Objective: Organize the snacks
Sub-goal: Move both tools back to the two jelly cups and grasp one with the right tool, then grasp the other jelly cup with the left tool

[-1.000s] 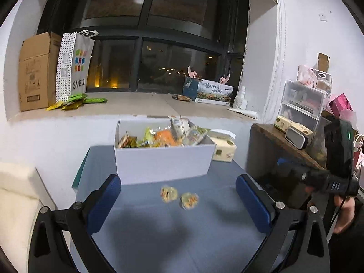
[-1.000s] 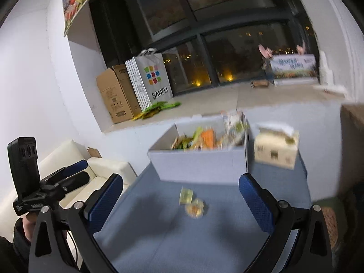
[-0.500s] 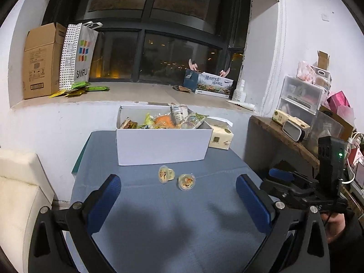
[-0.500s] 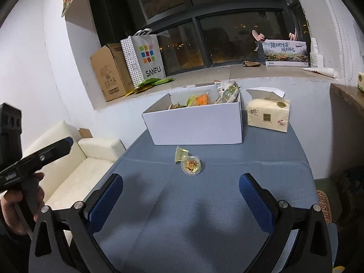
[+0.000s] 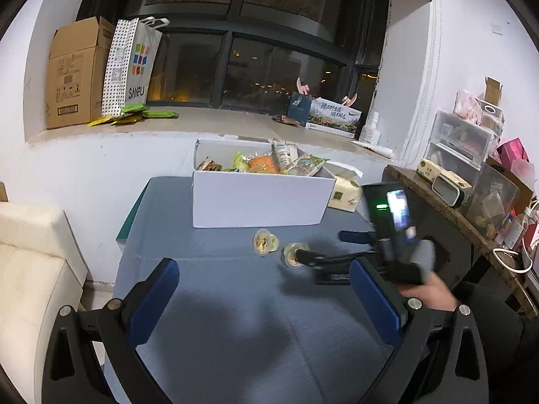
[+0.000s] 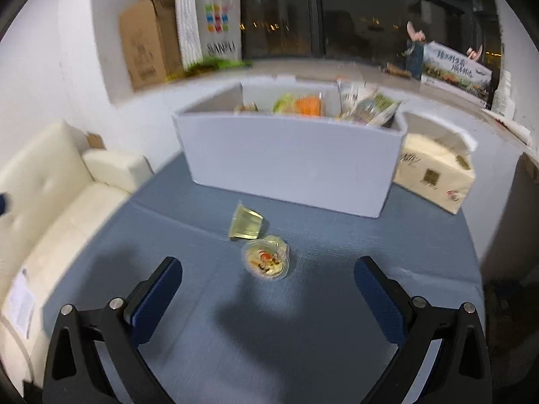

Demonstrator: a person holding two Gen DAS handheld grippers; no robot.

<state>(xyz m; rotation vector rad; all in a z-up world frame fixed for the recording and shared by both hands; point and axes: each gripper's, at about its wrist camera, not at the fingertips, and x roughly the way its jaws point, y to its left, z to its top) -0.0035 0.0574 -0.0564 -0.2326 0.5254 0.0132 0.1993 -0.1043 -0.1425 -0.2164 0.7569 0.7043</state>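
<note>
Two small clear jelly cups lie on the blue-grey tablecloth (image 5: 219, 303) in front of a white box (image 5: 259, 202) full of snack packets. One cup (image 6: 246, 224) rests on its side; the other (image 6: 267, 261) shows its printed lid. My right gripper (image 6: 267, 289) is open, low over the cloth, with the lidded cup just ahead between its blue pads. In the left wrist view, the right gripper (image 5: 320, 245) reaches in from the right, one fingertip at the right-hand cup (image 5: 294, 254), beside the other cup (image 5: 265, 241). My left gripper (image 5: 266, 303) is open and holds nothing, further back.
A tissue box (image 5: 345, 192) stands right of the white box (image 6: 289, 171). A cream sofa (image 5: 30, 269) lies left of the table. A wooden shelf (image 5: 438, 202) with clutter runs along the right. The window ledge holds a cardboard box (image 5: 77, 70) and a paper bag.
The right gripper has swung in and moved forward and down to the two cups, entering the left wrist view. The left gripper has barely shifted.
</note>
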